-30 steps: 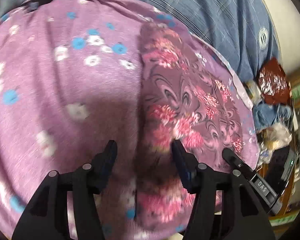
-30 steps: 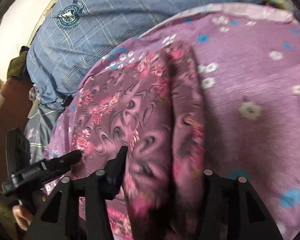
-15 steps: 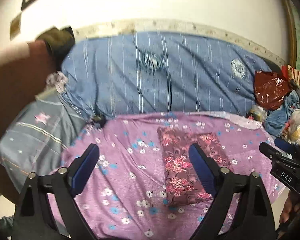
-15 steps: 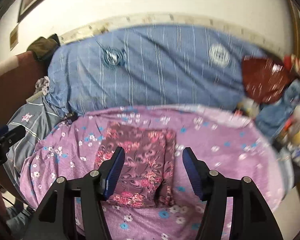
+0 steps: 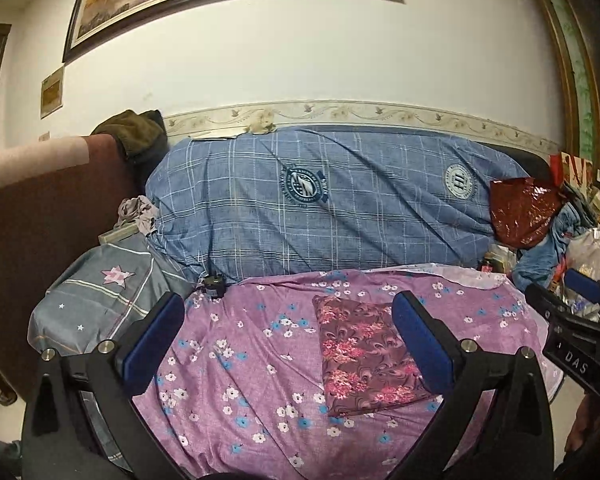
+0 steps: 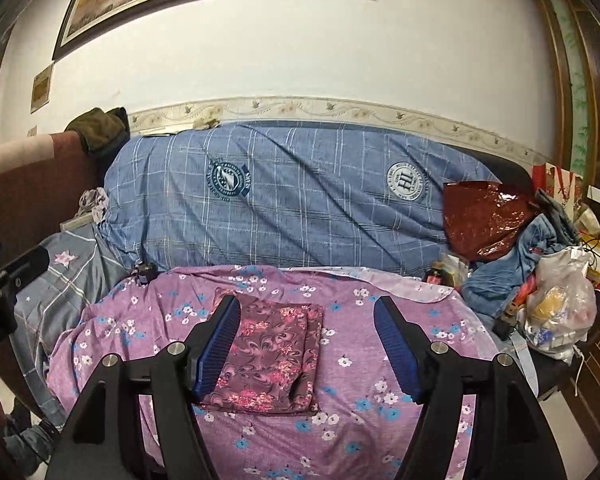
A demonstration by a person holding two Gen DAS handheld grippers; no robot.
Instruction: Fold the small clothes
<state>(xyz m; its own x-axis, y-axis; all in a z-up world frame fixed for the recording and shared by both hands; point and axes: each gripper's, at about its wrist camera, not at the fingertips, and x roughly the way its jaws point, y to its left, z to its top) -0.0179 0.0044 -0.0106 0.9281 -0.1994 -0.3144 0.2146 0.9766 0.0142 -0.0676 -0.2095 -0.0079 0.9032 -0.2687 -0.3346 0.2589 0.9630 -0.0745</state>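
Observation:
A small maroon garment with pink flowers (image 5: 366, 354) (image 6: 272, 360) lies folded into a flat rectangle on the purple flowered sheet (image 5: 252, 344) (image 6: 364, 344). My left gripper (image 5: 288, 336) hangs well above and in front of it, jaws wide and still opening, nothing between the blue pads (image 5: 424, 344). My right gripper (image 6: 306, 344) is likewise raised and back from the garment, jaws opening, empty. The right gripper's black body (image 5: 572, 344) shows at the right edge of the left wrist view, and the left gripper's body (image 6: 4, 292) at the left edge of the right wrist view.
A blue checked cover (image 5: 324, 204) drapes the sofa back behind the sheet. A grey striped pillow (image 5: 100, 300) lies at left beside a brown armrest (image 5: 40, 216). Piled at right are a red foil bag (image 6: 484, 216), blue cloth and plastic bags (image 6: 560, 312). A framed picture hangs above.
Both grippers have let go of the maroon garment, opened wide and risen back from it. The view has swung from close on the cloth to the whole sofa and wall.

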